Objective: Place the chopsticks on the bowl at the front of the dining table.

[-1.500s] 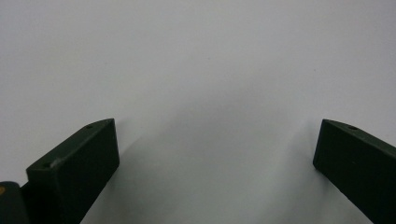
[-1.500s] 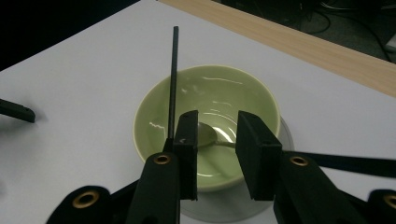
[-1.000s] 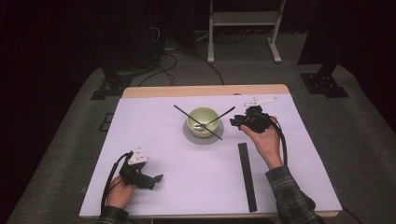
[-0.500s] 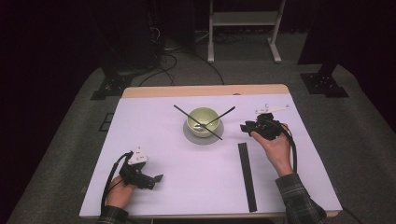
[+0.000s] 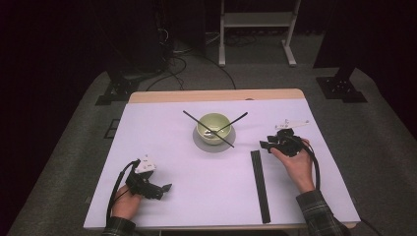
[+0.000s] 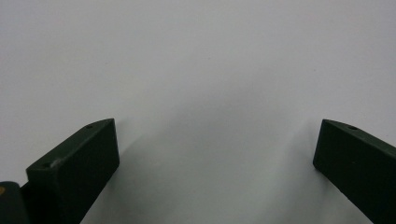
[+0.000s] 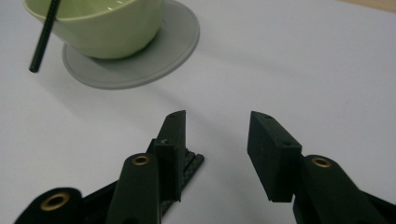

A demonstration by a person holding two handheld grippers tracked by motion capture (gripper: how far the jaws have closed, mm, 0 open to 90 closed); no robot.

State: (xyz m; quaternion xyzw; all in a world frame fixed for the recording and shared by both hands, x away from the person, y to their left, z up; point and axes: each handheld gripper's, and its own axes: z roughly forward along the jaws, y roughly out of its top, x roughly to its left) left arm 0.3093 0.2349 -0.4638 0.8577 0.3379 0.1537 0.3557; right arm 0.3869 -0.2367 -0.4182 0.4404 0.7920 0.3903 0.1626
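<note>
Currently positioned at the right of the white table surface (image 5: 196, 196): right gripper (image 5: 268, 145), held in the person's right hand (image 5: 297, 164), jaws pointing toward the table's left. Jaws partly apart, having just been opening, with nothing clamped between them. Seen in the right gripper view as two black jaws (image 7: 217, 154) with bare table between the pads. Located directly below the left one of those jaws: far end of the long flat black strip (image 7: 189, 168); contact between jaw and strip not determinable. Strip seen in the high view as a narrow dark bar (image 5: 260, 186) lying on the table, running from just beside the right gripper toward the near edge. Placed near the table centre, to the left of the right gripper: pale green ceramic bowl (image 5: 213, 128) seated on a round grey saucer (image 5: 213, 144), with two thin black rods (image 5: 209, 129) crossed over the bowl rim. Resting at the near left of the table: left gripper (image 5: 164, 189) in the left hand (image 5: 125, 204), jaws spread wide, nothing between them, only plain white surface ahead in the left gripper view (image 6: 217, 154).
</note>
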